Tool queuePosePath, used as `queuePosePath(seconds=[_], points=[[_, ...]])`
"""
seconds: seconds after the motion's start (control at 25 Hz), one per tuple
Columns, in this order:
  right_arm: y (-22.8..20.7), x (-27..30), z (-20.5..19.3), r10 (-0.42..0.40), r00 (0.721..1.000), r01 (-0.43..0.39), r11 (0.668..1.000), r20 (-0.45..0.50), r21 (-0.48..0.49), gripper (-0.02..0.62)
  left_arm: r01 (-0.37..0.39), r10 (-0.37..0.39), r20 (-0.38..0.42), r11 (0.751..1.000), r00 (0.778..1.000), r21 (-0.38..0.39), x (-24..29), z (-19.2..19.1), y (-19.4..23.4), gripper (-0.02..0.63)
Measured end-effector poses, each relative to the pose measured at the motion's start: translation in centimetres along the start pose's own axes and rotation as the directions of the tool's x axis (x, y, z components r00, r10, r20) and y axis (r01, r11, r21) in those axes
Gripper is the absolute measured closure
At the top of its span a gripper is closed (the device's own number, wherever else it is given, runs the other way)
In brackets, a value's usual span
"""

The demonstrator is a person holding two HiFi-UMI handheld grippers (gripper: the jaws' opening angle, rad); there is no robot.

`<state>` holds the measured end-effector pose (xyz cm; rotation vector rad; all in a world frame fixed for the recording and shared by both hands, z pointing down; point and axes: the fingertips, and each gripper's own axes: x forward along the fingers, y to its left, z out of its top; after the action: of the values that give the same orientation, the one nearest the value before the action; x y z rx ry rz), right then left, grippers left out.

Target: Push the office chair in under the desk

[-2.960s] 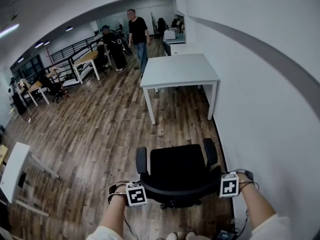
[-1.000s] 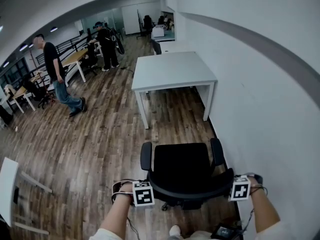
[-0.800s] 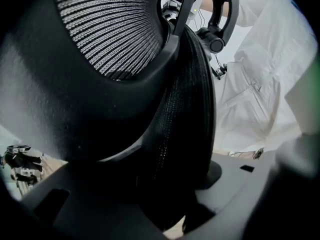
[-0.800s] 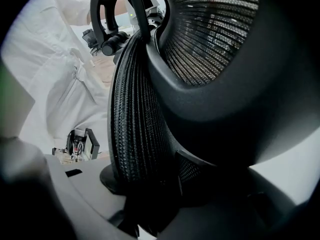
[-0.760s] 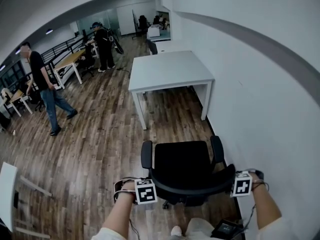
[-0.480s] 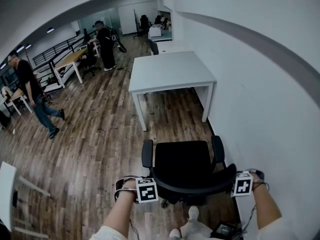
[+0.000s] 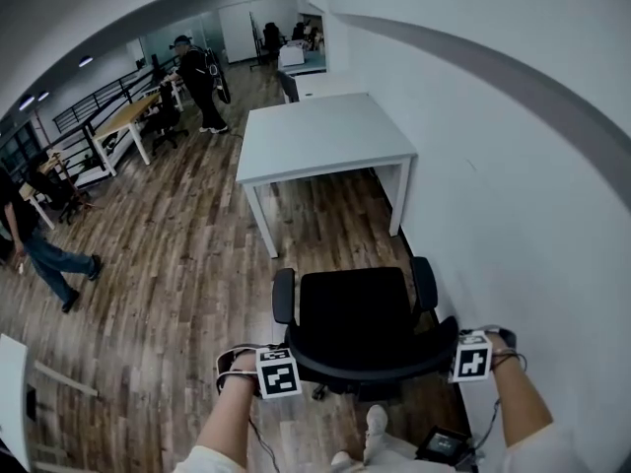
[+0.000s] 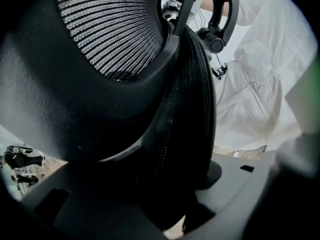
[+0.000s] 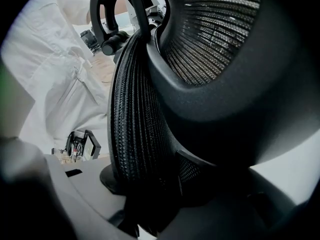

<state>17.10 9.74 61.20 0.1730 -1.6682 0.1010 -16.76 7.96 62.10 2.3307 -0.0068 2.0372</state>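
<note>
A black office chair (image 7: 353,309) stands on the wood floor, its seat facing the white desk (image 7: 323,132) a short way ahead of it. My left gripper (image 7: 279,373) sits at the left end of the curved backrest top, and my right gripper (image 7: 470,358) at the right end. In the left gripper view the mesh backrest edge (image 8: 186,109) runs down between the jaws of the left gripper (image 8: 170,186), which are shut on it. The right gripper (image 9: 150,186) is likewise shut on the backrest edge (image 9: 132,114). The fingertips are hidden under the marker cubes in the head view.
A white wall (image 7: 513,166) runs close along the chair's and desk's right side. A person (image 7: 39,249) walks at the far left; another (image 7: 197,72) stands at the back among desks. My shoe (image 7: 375,422) and a small device (image 7: 442,445) are behind the chair.
The chair and both grippers have moved forward together, so the desk is nearer. The person in dark clothes has walked to the left edge of the view.
</note>
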Motion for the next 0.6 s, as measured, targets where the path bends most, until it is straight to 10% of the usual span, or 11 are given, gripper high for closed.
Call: queuePosePath(seconds=[0.6], points=[[-4.8, -1.4, 0.7, 0.002, 1.0, -0.002, 1.0, 0.011, -0.005, 0.377, 0.004, -0.004, -0.018, 1.0, 1.0, -0.011, -1.1, 0.7, 4.5, 0.377]])
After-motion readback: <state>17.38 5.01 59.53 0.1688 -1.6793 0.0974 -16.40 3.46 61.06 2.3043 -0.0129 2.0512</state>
